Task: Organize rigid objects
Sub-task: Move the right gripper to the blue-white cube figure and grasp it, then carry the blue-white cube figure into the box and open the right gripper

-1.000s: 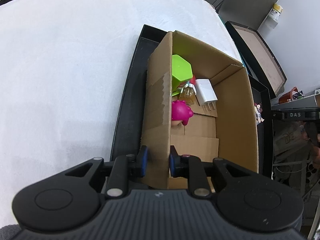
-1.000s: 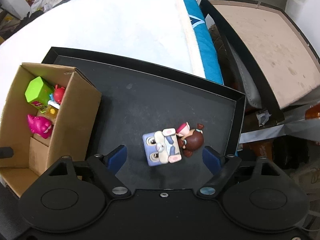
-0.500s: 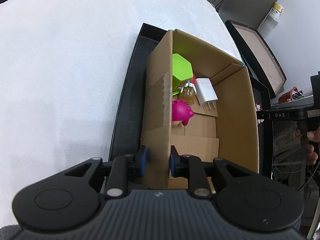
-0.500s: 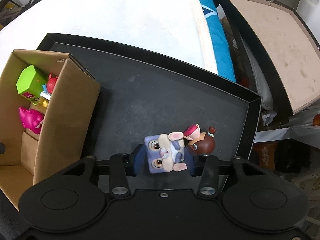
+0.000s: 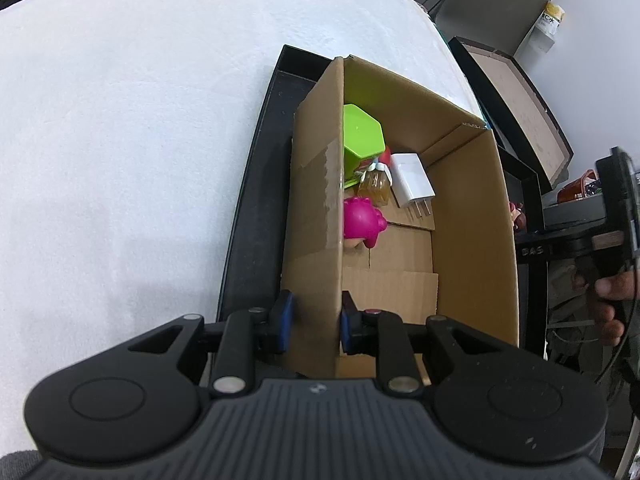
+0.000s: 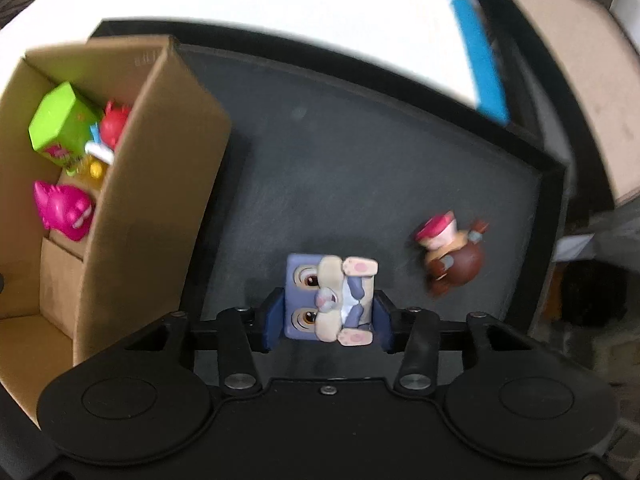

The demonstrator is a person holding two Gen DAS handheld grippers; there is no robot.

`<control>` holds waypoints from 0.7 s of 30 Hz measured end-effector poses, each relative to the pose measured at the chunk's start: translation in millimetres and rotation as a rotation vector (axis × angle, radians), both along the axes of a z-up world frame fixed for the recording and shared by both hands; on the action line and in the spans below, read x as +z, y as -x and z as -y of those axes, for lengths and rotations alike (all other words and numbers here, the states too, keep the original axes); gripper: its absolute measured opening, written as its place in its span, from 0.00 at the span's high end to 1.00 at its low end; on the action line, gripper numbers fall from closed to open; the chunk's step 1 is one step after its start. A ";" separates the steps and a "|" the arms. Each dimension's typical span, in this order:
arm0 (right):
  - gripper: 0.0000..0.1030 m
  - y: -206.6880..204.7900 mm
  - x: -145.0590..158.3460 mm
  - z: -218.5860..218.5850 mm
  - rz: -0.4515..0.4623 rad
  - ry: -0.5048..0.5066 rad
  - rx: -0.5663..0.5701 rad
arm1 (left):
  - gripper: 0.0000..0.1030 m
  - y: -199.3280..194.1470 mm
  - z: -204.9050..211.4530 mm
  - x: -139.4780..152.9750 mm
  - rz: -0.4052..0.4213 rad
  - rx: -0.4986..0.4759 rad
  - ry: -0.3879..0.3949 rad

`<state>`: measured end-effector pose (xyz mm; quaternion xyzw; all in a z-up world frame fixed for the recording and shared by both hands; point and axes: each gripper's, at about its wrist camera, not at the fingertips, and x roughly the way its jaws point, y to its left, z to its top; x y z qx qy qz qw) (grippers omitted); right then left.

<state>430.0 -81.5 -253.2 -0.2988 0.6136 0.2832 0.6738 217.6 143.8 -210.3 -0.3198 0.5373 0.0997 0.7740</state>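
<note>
Lavender and blocky, the rabbit cube toy (image 6: 330,297) is sitting between the pads of our right gripper (image 6: 328,322), which is closed down onto its two sides — we are holding it over the black tray (image 6: 360,152), to the right of the cardboard box (image 6: 160,184). Whether it is lifted clear of the tray floor we cannot tell, as this view is blurred.

With our left gripper (image 5: 314,318) we are pinching the near left wall of the box, one pad outside and one inside, the jaws narrowed almost to the cardboard's thickness, so the box is being steadied.

Inside the box we are seeing a green hexagonal block (image 5: 362,134), a magenta figure (image 5: 362,226), a small amber bottle (image 5: 374,188), a white charger plug (image 5: 412,180) and a red toy (image 6: 114,126) — so we judge the sorting well along. Two things are remaining outside: the cube in our grip and a brown-haired doll figure (image 6: 452,256) lying on the tray off to the right, apart from the cube. The tray itself is resting on a white cloth (image 5: 140,120).
</note>
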 end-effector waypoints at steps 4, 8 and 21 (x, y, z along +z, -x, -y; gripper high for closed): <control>0.57 4.3 4.3 0.3 -0.005 -0.013 -0.009 | 0.80 -0.3 0.1 -0.8 -0.003 -0.001 0.001; 0.57 3.8 14.3 7.2 -0.005 -0.026 -0.023 | 0.80 -0.6 0.6 -1.3 -0.002 -0.002 0.001; 0.57 17.9 46.5 24.5 -0.003 -0.066 -0.052 | 0.79 1.8 0.4 0.6 0.010 -0.006 0.000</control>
